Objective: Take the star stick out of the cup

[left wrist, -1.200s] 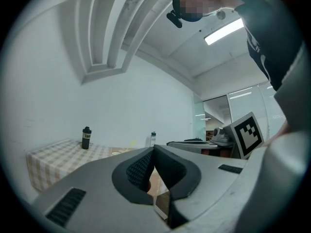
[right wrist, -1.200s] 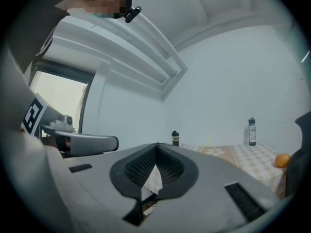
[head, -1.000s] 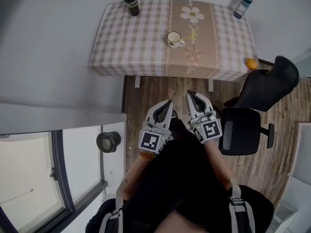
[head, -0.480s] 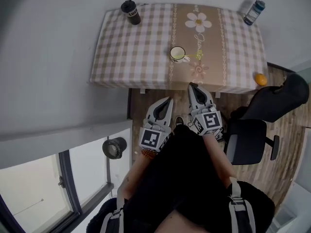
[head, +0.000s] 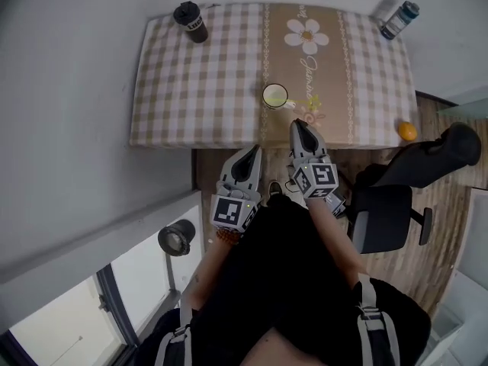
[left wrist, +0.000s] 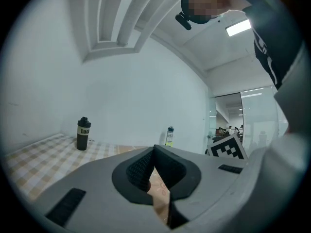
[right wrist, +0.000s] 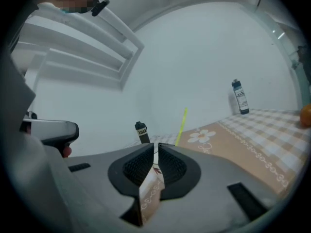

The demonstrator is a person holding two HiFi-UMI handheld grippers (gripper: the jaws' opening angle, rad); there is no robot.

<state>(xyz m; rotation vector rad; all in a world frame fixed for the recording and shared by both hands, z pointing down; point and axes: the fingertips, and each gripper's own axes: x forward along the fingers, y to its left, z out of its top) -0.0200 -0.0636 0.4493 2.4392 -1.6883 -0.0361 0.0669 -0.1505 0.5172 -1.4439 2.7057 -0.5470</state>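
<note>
Moved up to the checked-cloth worktop [head: 198,90]. Right tongs [head: 299,125] now just short of the white ceramic cup [head: 274,96], opening, nothing between. Thin yellow-green star stick [right wrist: 181,125] in the cup, straight ahead, ready for grasping. Left tongs [head: 252,152] pressed together, empty, behind.

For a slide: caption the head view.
Right gripper, jaws opening, empty, aimed at the cup with the star stick; left gripper shut.

You're facing the table [head: 206,82], cup [head: 274,96] sitting near the middle of its near edge, star stick [right wrist: 182,123] leaning in it, tumbler [head: 190,21] standing at the far left corner, bottle [head: 399,20] at the far right, orange [head: 407,131] lying at the near right corner.
</note>
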